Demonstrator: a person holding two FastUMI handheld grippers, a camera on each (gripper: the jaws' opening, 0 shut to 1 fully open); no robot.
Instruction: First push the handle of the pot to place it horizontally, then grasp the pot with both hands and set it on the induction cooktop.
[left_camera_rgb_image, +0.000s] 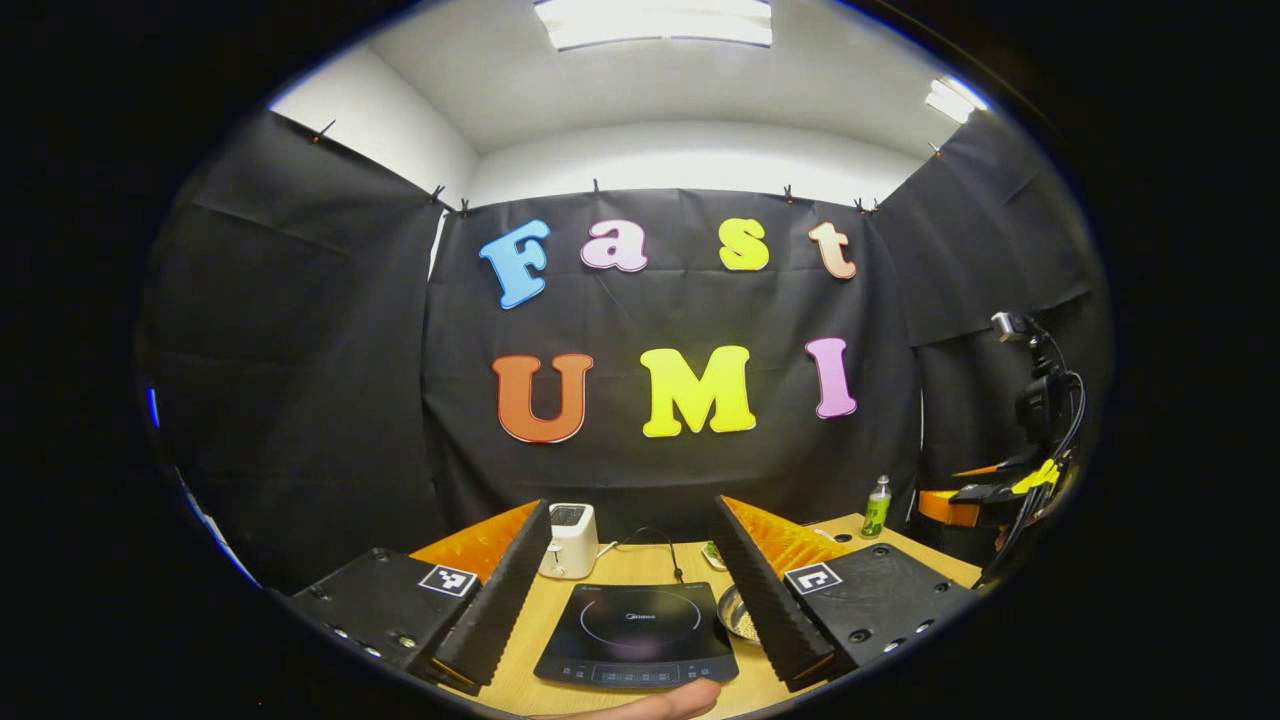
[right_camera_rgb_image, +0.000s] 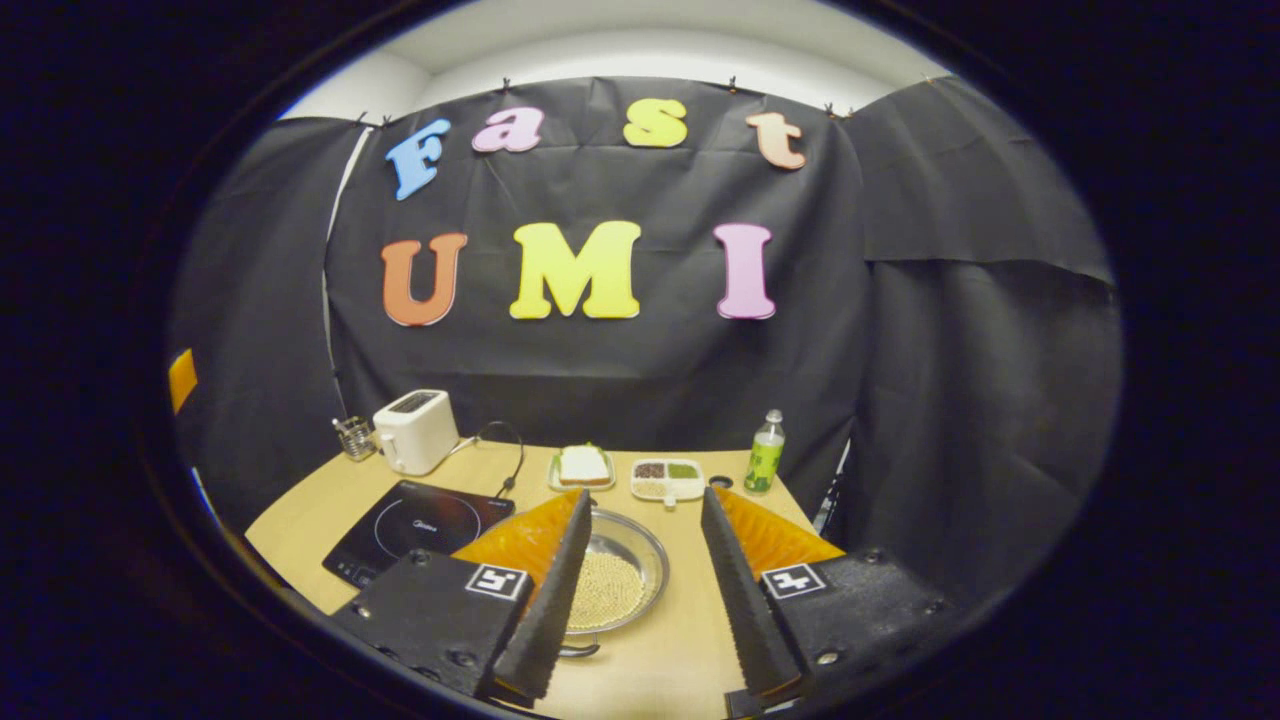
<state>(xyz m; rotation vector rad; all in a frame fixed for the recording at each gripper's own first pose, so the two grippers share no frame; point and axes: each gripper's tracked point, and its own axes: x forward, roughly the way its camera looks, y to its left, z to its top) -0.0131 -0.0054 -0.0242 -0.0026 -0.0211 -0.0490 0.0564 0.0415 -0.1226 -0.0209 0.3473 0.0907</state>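
Tools level above table: left tool (left_camera_rgb_image: 635, 590) spread over cooktop (left_camera_rgb_image: 638, 634); right tool (right_camera_rgb_image: 640, 590) spread, pot (right_camera_rgb_image: 612, 571) between fingers.

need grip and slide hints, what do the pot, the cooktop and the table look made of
Pot: looks like bare metal, silvery and shiny, light glinting on its rim.
Induction cooktop: top looks like smooth black glass or ceramic, glossy with a printed ring; hard to tell which.
Table: pale wood or wood-look laminate, matte, even tan.
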